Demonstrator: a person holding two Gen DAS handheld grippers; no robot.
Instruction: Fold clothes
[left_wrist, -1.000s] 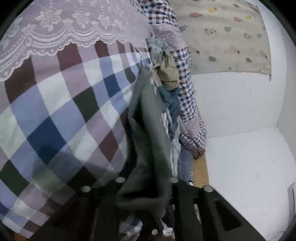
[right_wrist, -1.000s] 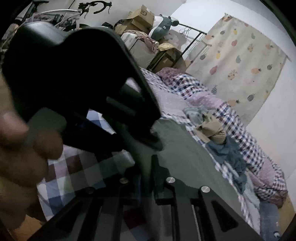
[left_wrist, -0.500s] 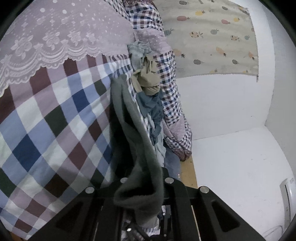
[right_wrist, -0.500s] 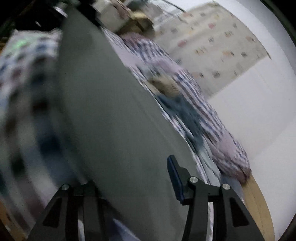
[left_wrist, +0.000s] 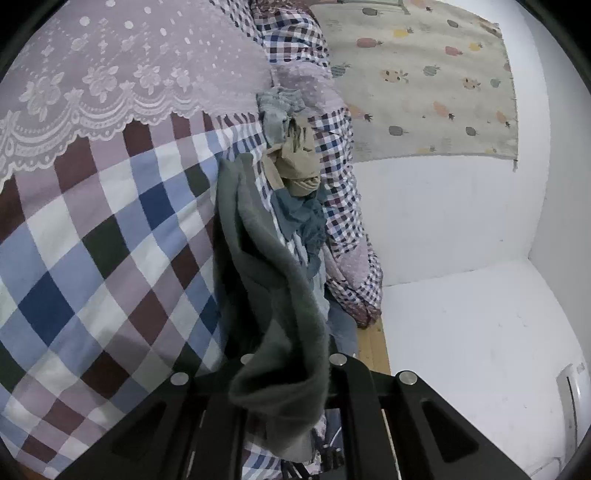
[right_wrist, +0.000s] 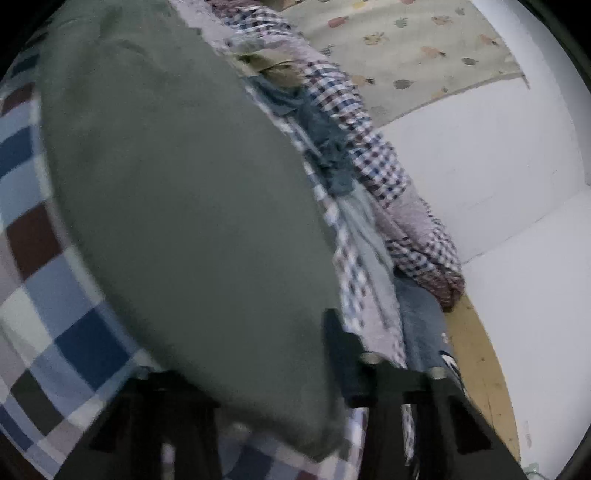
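Checked bedspread (left_wrist: 92, 236): one, large squares of blue, white, maroon and dark green, covering the bed; a pale lilac lace-edged cover (left_wrist: 122, 66) lying over its far part.
Fruit-print cloth (left_wrist: 424, 77): one, cream, hung on the white wall.
Grey-green garment (right_wrist: 177, 177): one, plain, soft and slightly fuzzy, no print visible. Spread broad and smooth over the bedspread in the right wrist view; in the left wrist view gathered into a long thick fold (left_wrist: 266, 280) running from the bed toward the camera, near end draped over the tool.
Small-check quilt (left_wrist: 343, 206): one, rolled along the wall side of the bed.
Loose clothes heaped beside the quilt: three told apart, one pale grey-blue (left_wrist: 277, 110), one tan (left_wrist: 299, 162), one teal (left_wrist: 303, 218).
Left gripper (left_wrist: 286, 373): fingers closed tight upon the garment's near end.
Right gripper (right_wrist: 258, 373): fingers set apart, garment edge lying between them; blurred, grip cannot be told.
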